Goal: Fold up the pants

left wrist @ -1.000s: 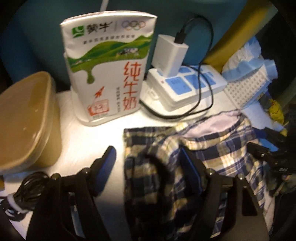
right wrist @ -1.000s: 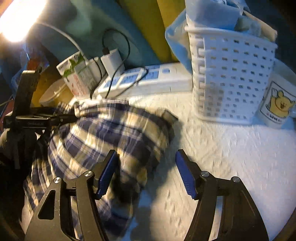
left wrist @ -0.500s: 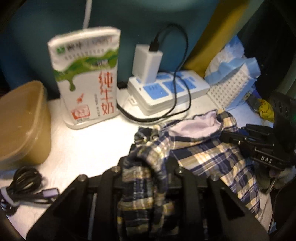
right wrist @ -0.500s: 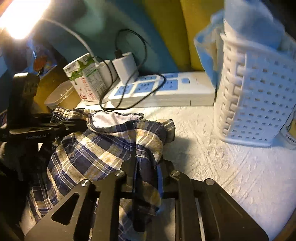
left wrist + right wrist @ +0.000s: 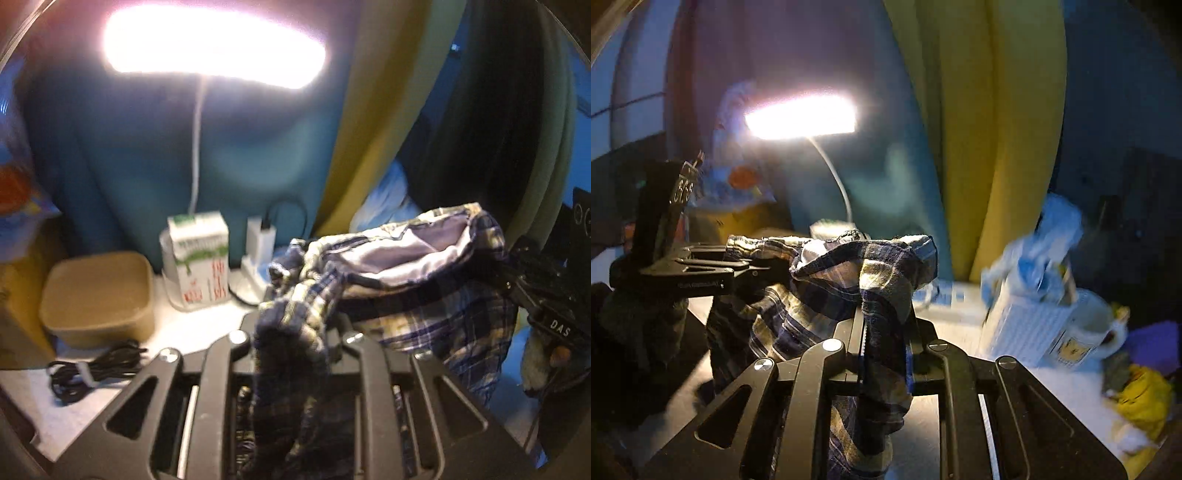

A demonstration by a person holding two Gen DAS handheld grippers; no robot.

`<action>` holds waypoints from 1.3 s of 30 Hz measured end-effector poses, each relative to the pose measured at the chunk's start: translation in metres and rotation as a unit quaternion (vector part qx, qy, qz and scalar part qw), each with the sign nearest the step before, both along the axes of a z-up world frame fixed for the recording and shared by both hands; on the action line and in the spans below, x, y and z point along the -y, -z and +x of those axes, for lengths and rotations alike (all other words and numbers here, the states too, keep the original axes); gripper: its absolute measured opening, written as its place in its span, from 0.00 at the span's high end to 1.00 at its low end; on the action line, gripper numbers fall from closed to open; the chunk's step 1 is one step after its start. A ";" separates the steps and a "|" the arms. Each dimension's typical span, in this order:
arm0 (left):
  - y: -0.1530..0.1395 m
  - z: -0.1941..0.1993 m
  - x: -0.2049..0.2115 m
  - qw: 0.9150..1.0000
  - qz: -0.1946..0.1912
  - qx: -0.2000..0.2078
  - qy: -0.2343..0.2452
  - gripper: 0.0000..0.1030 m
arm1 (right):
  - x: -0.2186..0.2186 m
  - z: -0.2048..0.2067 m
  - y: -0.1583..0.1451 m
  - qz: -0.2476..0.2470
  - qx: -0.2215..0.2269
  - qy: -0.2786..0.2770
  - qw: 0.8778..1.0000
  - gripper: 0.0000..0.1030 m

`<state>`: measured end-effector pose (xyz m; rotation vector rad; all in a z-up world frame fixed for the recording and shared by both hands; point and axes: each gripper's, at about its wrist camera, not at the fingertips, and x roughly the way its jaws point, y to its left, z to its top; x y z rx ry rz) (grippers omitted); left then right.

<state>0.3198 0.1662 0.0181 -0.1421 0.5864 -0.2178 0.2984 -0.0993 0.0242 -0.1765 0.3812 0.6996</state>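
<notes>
The plaid pants (image 5: 424,295), blue and cream with a pale lining at the waistband, hang in the air above the white table (image 5: 207,332). In the left wrist view my left gripper (image 5: 291,321) pinches a bunched fold of the waistband, and its jaws are closing on the cloth. The right gripper (image 5: 495,258) grips the opposite end of the waistband at the right. In the right wrist view my right gripper (image 5: 882,321) is shut on a fold of the pants (image 5: 820,288), with the left gripper (image 5: 772,266) holding the far end. The legs hang below, mostly hidden.
A milk carton (image 5: 197,258), a tan lidded box (image 5: 98,295), a coiled black cable (image 5: 92,365) and a power strip with a charger (image 5: 258,247) stand at the back left. A white basket (image 5: 1027,325) and a mug (image 5: 1086,332) stand right. A bright lamp (image 5: 214,44) hangs overhead.
Both grippers went from open over the flat pants to shut on the waistband, then lifted it off the table. The cloth now hangs stretched between them.
</notes>
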 end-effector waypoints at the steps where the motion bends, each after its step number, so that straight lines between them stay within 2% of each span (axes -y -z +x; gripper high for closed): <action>1: -0.011 -0.012 0.000 1.000 0.001 0.013 -0.002 0.81 | 0.000 -0.008 -0.007 0.001 0.010 -0.001 1.000 0.84; 9: -0.078 -0.104 -0.010 0.994 -0.004 0.108 -0.027 0.81 | -0.009 -0.098 -0.075 0.009 0.114 -0.033 0.993 0.84; 15: -0.112 -0.176 -0.019 0.986 0.006 0.161 -0.053 0.81 | -0.018 -0.167 -0.105 0.018 0.169 -0.068 0.983 0.84; 20: -0.134 -0.248 -0.039 0.980 0.027 0.178 -0.080 0.81 | -0.027 -0.212 -0.116 0.030 0.185 -0.103 0.977 0.84; 25: -0.138 -0.298 -0.052 0.979 0.059 0.162 -0.112 0.81 | -0.045 -0.227 -0.113 0.042 0.156 -0.132 0.978 0.84; 28: -0.122 -0.303 -0.065 0.981 0.062 0.135 -0.128 0.79 | -0.065 -0.212 -0.094 0.050 0.104 -0.144 0.983 0.84; 30: -0.098 -0.288 -0.081 0.984 0.056 0.099 -0.136 0.78 | -0.083 -0.191 -0.071 0.046 0.060 -0.147 0.986 0.84; 32: -0.062 -0.262 -0.102 0.988 0.037 0.053 -0.140 0.78 | -0.107 -0.170 -0.043 0.021 0.024 -0.142 0.989 0.84; 33: -0.037 -0.241 -0.117 0.990 0.023 0.017 -0.142 0.78 | -0.125 -0.148 -0.020 -0.001 -0.004 -0.135 0.991 0.84; 34: -0.009 -0.218 -0.131 0.989 0.012 -0.022 -0.144 0.74 | -0.134 -0.138 -0.004 -0.015 -0.017 -0.128 0.991 0.84; 35: 0.019 -0.196 -0.143 0.987 0.004 -0.060 -0.148 0.67 | -0.148 -0.117 0.020 -0.034 -0.035 -0.117 0.992 0.82; 36: 0.038 -0.183 -0.151 0.984 0.003 -0.082 -0.157 0.63 | -0.157 -0.098 0.043 -0.053 -0.046 -0.102 0.992 0.81; 37: 0.053 -0.177 -0.154 0.981 0.012 -0.094 -0.170 0.60 | -0.163 -0.085 0.058 -0.071 -0.057 -0.095 0.991 0.74; 38: 0.067 -0.169 -0.159 0.977 0.028 -0.101 -0.184 0.60 | -0.165 -0.074 0.071 -0.085 -0.071 -0.084 0.990 0.61; 39: 0.074 -0.166 -0.163 0.975 0.031 -0.108 -0.192 0.59 | -0.163 -0.066 0.080 -0.087 -0.083 -0.073 0.990 0.53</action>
